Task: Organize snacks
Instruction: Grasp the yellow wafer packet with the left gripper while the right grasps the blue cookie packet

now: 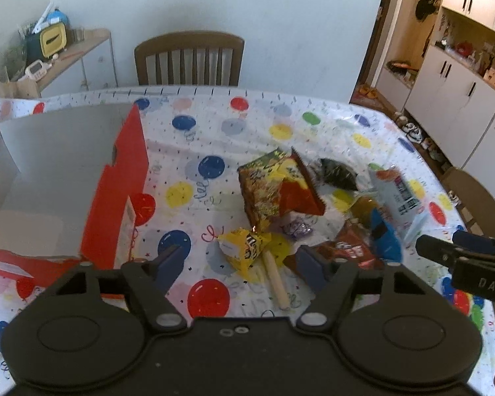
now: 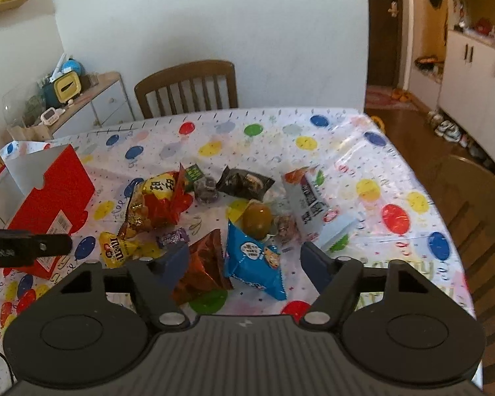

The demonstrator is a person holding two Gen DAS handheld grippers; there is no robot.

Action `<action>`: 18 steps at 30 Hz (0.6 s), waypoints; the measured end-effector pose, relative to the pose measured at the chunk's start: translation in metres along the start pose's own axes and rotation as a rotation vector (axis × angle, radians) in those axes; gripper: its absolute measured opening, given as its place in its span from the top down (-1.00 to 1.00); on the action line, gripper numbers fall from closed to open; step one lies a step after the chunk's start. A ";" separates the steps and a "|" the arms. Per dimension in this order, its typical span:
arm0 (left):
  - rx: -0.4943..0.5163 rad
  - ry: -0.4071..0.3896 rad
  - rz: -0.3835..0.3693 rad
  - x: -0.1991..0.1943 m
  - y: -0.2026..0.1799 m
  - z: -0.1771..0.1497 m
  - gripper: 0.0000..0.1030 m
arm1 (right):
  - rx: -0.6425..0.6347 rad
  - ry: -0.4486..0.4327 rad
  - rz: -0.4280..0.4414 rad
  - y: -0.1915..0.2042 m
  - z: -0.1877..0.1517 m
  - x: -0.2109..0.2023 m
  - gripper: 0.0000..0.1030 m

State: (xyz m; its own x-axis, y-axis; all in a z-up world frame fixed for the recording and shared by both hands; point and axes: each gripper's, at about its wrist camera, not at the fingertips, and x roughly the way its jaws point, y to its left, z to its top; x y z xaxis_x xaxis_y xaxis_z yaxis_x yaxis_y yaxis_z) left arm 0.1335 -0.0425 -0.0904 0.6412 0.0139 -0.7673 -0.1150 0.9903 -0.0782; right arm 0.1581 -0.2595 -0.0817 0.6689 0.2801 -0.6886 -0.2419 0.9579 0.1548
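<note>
On the tabletop (image 2: 330,138), every snack (image 2: 254,260) lies loose in a scatter right of the red box (image 1: 115,198), whose visible interior holds nothing. Left gripper (image 1: 244,264) and right gripper (image 2: 247,259) hover, fingers spread wide, holding nothing. Judgement: sorting not yet begun.

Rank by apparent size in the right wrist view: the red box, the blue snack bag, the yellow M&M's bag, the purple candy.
1. Red box, partly cut off by the left gripper.
2. Blue snack bag, though it lies nearer the camera.
3. Yellow M&M's bag.
4. Purple candy.
</note>
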 end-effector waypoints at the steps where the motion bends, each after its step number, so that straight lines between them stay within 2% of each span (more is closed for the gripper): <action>1: -0.002 0.010 0.002 0.006 0.000 0.000 -0.35 | 0.002 0.012 0.007 -0.001 0.000 0.005 -0.43; 3: -0.002 0.032 0.000 0.018 0.000 0.001 -0.26 | 0.005 0.033 0.026 -0.002 0.001 0.016 -0.32; 8: -0.020 0.079 -0.005 0.043 0.002 0.004 -0.07 | 0.006 0.069 0.033 -0.002 0.001 0.038 -0.24; 14: -0.043 0.108 -0.027 0.066 0.003 0.007 0.02 | 0.040 0.100 0.039 -0.004 0.004 0.059 -0.07; 18: -0.068 0.144 -0.037 0.080 0.005 0.008 0.16 | 0.075 0.123 0.047 -0.008 0.004 0.068 0.07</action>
State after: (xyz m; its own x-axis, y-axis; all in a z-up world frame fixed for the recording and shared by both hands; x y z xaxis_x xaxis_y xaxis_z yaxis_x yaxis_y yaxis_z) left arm 0.1900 -0.0357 -0.1471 0.5315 -0.0472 -0.8457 -0.1479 0.9779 -0.1475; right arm 0.2088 -0.2477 -0.1268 0.5660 0.3192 -0.7601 -0.2147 0.9473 0.2379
